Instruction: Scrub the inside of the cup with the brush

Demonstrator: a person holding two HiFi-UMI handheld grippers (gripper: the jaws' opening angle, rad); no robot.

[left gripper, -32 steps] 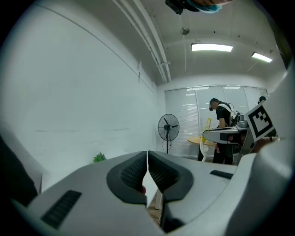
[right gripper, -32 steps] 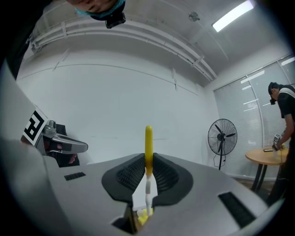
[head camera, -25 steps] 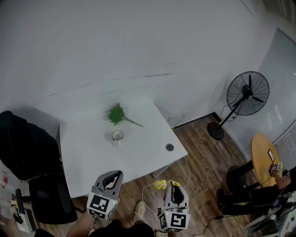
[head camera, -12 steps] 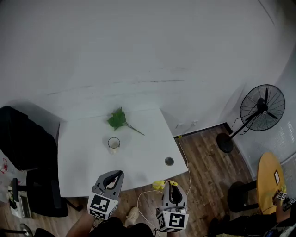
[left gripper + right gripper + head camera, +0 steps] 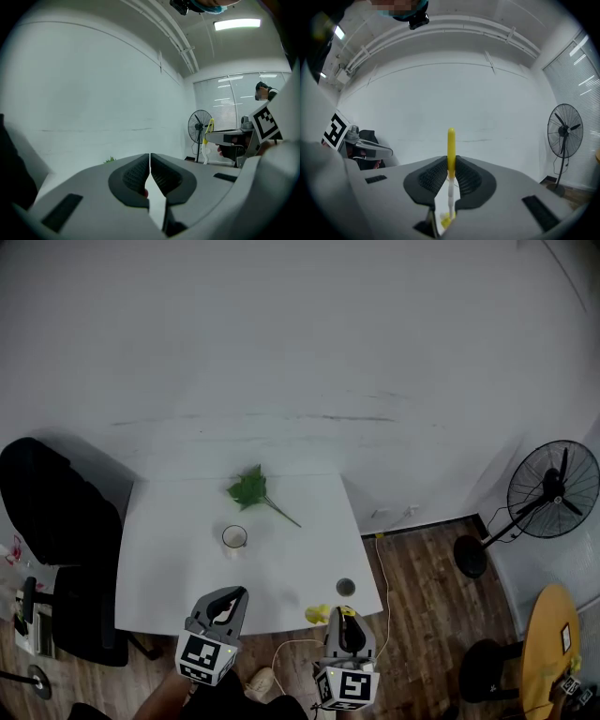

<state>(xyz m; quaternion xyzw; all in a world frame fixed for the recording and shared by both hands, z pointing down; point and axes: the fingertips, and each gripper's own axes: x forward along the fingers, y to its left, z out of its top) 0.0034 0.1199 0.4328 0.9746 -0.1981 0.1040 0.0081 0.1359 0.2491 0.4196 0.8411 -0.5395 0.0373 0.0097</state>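
A small white cup stands upright near the middle of the white table. Both grippers hover in front of the table's near edge, well short of the cup. My left gripper is shut with nothing between its fingers; in the left gripper view the pads meet. My right gripper is shut on a brush; its yellow handle sticks up past the pads, and its yellow head shows beside the gripper. In the left gripper view the brush shows at the right.
A green leaf sprig lies on the table behind the cup. A small dark round object sits near the table's front right corner. A black chair stands at the left, a floor fan at the right, and a cable trails on the wooden floor.
The head view has shifted: the table and cup now sit lower and more centred, and the fan has slid to the right edge. Both grippers keep their place and stay shut.
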